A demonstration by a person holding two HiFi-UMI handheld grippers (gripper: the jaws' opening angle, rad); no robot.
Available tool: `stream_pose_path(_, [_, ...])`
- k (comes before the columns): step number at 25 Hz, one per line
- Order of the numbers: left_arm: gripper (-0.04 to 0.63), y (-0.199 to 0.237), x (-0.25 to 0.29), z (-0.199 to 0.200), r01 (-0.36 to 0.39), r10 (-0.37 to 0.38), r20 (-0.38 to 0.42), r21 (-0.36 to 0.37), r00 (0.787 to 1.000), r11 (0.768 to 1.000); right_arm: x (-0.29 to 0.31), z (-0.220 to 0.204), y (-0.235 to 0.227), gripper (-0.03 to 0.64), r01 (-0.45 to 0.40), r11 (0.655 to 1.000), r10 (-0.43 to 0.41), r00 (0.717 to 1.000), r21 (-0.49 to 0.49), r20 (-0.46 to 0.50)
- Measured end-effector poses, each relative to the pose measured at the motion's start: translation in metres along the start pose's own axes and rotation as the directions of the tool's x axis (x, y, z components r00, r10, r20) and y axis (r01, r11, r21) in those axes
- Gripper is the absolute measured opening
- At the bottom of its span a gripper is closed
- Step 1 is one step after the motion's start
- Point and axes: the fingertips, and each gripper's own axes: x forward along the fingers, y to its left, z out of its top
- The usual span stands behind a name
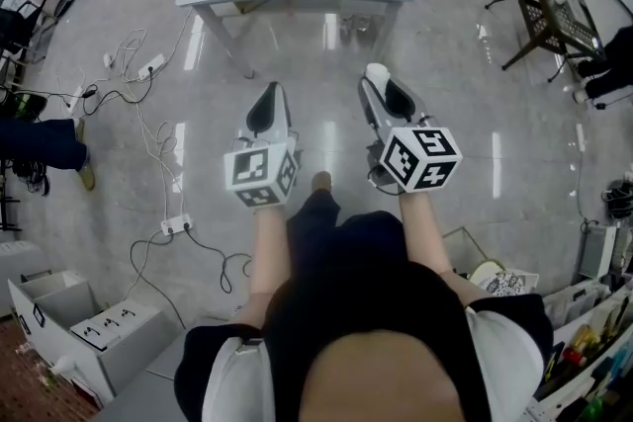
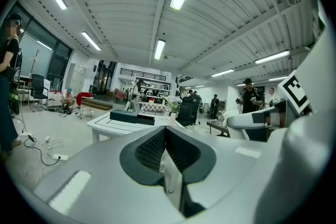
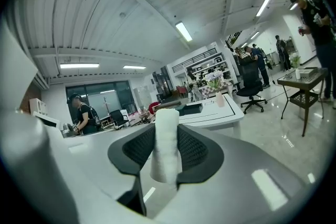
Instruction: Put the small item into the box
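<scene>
Though what it's made of is hard to tell, the right gripper pinches an upright white, fuzzy-looking cylinder; the left gripper has its ribbed black pads pressed together.

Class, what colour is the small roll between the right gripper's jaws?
White; the roll shows best in the right gripper view.

The person wears a black top with white short sleeves and dark trousers. The left gripper and right gripper are pale grey with black-lined jaws and black-and-white marker cubes.
</scene>
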Motion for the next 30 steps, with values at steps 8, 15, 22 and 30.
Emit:
stream_pose_path(8, [0.009,0.025,0.033,0.005,0.009,-0.009,-0.009,0.004,1.000,1.000,0.039,0.009,-0.006,0.130,0.010,1.000,-0.010,1.000,0.030,0.008])
stream_pose_path(15, [0.010,0.043,0.055,0.011,0.022,-0.022,-0.006,0.011,1.000,1.000,0.062,0.011,-0.007,0.130,0.024,0.999,-0.024,1.000,0.032,0.009])
stream_pose_path(22, [0.009,0.056,0.069,0.010,0.046,-0.046,-0.015,0.026,0.999,0.999,0.082,0.008,-0.007,0.131,0.040,0.998,-0.040,0.999,0.041,0.015])
stream_pose_path(30, [0.010,0.069,0.073,0.009,0.058,-0.058,-0.016,0.030,0.998,0.998,0.098,0.005,0.003,0.131,0.037,0.999,-0.038,0.999,0.033,0.016])
